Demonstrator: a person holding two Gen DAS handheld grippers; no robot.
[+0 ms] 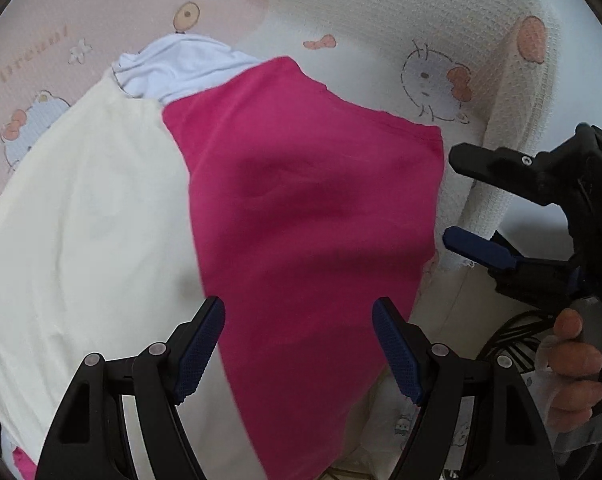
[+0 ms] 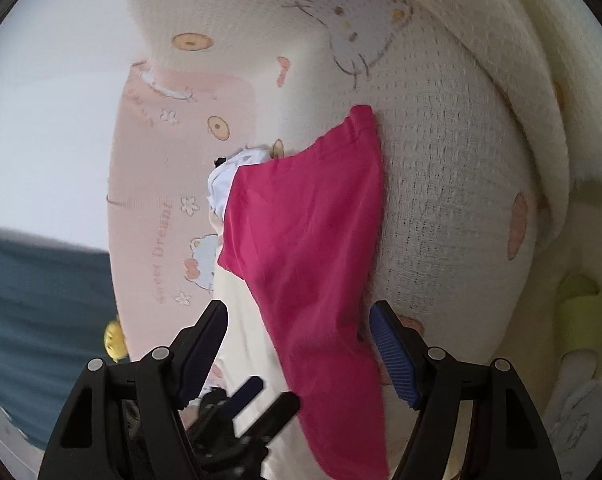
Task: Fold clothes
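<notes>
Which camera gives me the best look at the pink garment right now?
The left wrist view: the pink garment fills the centre, lying flat over the cream garment, most edges visible. The right wrist view shows it smaller, slanted, its lower end running out of frame.

Cartoon-cat bedsheet (image 1: pixel 381 40), green slippers (image 2: pixel 581 312), yellow toy (image 2: pixel 113 340)

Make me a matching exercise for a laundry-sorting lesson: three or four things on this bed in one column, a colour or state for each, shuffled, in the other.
Things:
1. top garment
2. garment beneath it
3. crumpled garment at the far end
4. left gripper

Descriptions:
A. cream
B. open, holding nothing
C. magenta
D. white

Pairs: 1-C, 2-A, 3-D, 4-B
</notes>
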